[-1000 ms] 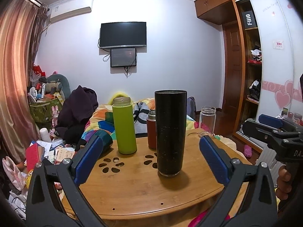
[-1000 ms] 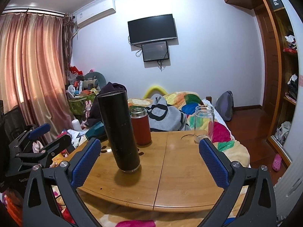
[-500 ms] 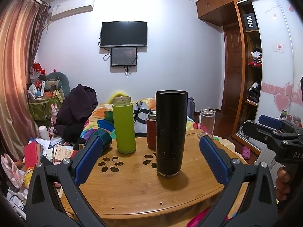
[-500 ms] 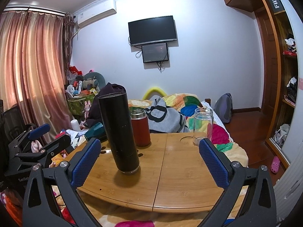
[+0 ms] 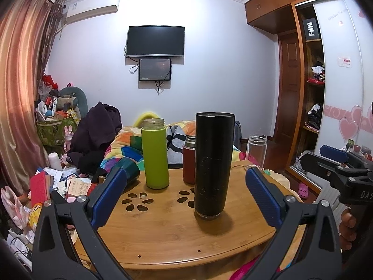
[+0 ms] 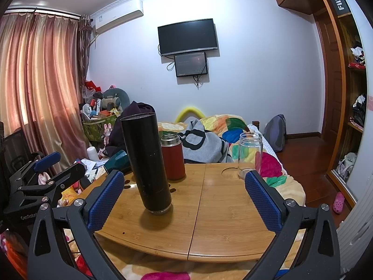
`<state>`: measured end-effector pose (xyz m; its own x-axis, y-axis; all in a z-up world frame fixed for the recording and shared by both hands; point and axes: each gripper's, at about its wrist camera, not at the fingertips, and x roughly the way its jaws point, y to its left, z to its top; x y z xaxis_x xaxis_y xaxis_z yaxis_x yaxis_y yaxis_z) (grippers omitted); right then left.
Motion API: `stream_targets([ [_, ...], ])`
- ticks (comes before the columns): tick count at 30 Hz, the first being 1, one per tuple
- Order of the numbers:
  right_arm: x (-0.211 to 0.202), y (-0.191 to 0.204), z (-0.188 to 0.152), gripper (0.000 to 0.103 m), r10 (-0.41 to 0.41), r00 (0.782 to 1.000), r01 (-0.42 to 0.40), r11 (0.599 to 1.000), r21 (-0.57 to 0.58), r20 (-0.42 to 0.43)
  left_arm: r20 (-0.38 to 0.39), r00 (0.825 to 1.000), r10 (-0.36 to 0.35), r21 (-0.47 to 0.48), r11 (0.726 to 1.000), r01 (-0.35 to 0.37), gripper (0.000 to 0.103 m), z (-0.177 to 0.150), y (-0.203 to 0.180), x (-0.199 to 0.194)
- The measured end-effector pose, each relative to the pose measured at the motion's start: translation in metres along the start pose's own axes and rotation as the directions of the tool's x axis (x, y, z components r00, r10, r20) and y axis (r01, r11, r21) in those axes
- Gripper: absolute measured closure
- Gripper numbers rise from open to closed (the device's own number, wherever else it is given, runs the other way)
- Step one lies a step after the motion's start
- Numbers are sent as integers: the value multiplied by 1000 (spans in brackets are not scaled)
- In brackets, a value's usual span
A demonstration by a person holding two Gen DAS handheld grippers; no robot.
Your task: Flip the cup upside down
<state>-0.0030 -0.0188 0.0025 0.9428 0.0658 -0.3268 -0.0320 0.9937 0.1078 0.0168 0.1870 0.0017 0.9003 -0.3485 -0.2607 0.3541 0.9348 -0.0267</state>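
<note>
A tall black cup (image 5: 214,163) stands upright on the round wooden table (image 5: 163,233), mouth up; it also shows in the right wrist view (image 6: 146,163). My left gripper (image 5: 186,198) is open and empty, its blue pads short of the cup on either side. My right gripper (image 6: 184,200) is open and empty, with the cup ahead and left of centre. Each gripper shows at the edge of the other's view: the right one (image 5: 338,161), the left one (image 6: 44,170).
A green bottle (image 5: 155,154), a red flask (image 5: 189,161) and a clear glass jar (image 5: 256,149) stand on the table behind the cup. A dark teal cup (image 6: 117,161) lies at the table's left edge. A bed with a colourful blanket (image 6: 221,135) lies beyond.
Both views have shifted only slightly; the cup and the other bottles stand where they were. Both grippers stay open.
</note>
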Motion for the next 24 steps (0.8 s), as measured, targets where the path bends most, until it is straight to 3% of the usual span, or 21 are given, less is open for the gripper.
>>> stream_targets([
  [24, 0, 0, 0, 0, -1, 1000, 1, 1000, 0, 0, -28, 998, -49, -21, 999, 49, 0, -3, 1, 2],
])
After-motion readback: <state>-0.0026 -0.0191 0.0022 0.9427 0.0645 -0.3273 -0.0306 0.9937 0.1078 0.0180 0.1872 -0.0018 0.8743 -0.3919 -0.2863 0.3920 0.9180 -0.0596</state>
